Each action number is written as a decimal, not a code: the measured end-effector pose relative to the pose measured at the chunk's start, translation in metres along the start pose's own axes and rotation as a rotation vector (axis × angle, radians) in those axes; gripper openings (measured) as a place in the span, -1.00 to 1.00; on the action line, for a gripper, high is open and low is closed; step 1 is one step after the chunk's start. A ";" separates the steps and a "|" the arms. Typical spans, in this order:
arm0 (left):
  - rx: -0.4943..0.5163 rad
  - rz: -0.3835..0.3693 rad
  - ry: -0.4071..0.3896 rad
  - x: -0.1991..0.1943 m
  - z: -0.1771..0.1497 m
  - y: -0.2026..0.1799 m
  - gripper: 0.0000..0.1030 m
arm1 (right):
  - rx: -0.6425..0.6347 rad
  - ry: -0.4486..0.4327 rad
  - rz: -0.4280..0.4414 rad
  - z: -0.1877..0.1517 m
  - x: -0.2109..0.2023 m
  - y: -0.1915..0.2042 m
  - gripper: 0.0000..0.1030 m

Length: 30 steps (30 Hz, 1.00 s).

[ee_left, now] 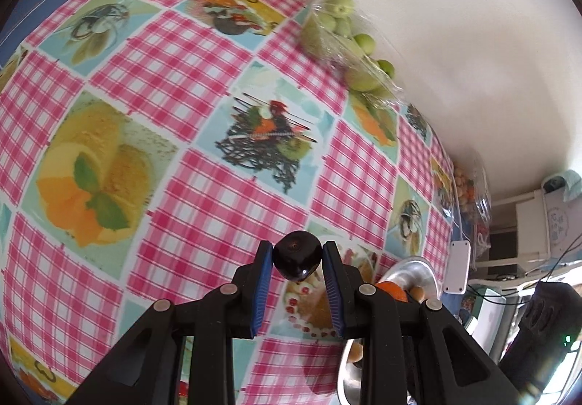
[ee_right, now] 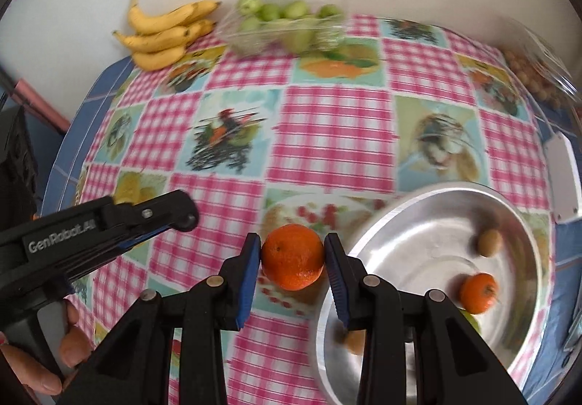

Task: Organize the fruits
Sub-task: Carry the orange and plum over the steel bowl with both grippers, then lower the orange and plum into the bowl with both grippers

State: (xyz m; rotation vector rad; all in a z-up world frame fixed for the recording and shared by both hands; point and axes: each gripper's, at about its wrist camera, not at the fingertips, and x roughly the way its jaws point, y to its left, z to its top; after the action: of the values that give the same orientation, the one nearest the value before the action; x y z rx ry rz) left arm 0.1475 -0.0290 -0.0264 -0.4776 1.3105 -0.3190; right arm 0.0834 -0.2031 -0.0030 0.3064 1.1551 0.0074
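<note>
The orange (ee_right: pixel 293 261) sat pinched between the blue pads of the right tool (ee_right: pixel 293 252), just left of the shiny metal bowl (ee_right: pixel 418 223), and the best move looked like a slow swing over the rim and a soft drop beside the small orange (ee_right: pixel 478 292) and the brown fruit (ee_right: pixel 490 242). The left tool (ee_left: pixel 297 254) pinched a smooth, dark, round fruit (ee_left: pixel 297 255) above the checked cloth on the desk (ee_left: pixel 203 165). Yellow bananas (ee_right: pixel 165 32) and a clear box of green fruits (ee_right: pixel 283 23) lay at the back.
</note>
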 end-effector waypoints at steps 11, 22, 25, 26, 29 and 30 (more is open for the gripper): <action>0.173 0.017 -0.007 0.006 -0.022 -0.055 -0.43 | 0.165 -0.056 -0.071 -0.011 -0.029 -0.081 -0.27; 0.379 0.042 0.012 0.022 -0.060 -0.111 -0.42 | 0.271 -0.081 -0.093 -0.027 -0.045 -0.129 -0.27; 0.420 0.052 0.023 0.026 -0.069 -0.121 -0.42 | 0.285 -0.086 -0.092 -0.029 -0.047 -0.135 -0.27; 0.431 0.055 0.030 0.028 -0.072 -0.123 -0.42 | 0.287 -0.084 -0.091 -0.030 -0.047 -0.136 -0.27; 0.461 0.065 0.051 0.036 -0.079 -0.128 -0.42 | 0.288 -0.076 -0.087 -0.031 -0.042 -0.136 -0.27; 0.470 0.075 0.057 0.039 -0.082 -0.129 -0.42 | 0.286 -0.071 -0.084 -0.031 -0.040 -0.135 -0.27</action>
State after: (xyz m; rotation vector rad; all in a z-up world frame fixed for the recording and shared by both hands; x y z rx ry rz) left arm 0.0829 -0.1715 -0.0092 -0.0230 1.2544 -0.5639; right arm 0.0185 -0.3321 -0.0108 0.5065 1.0978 -0.2427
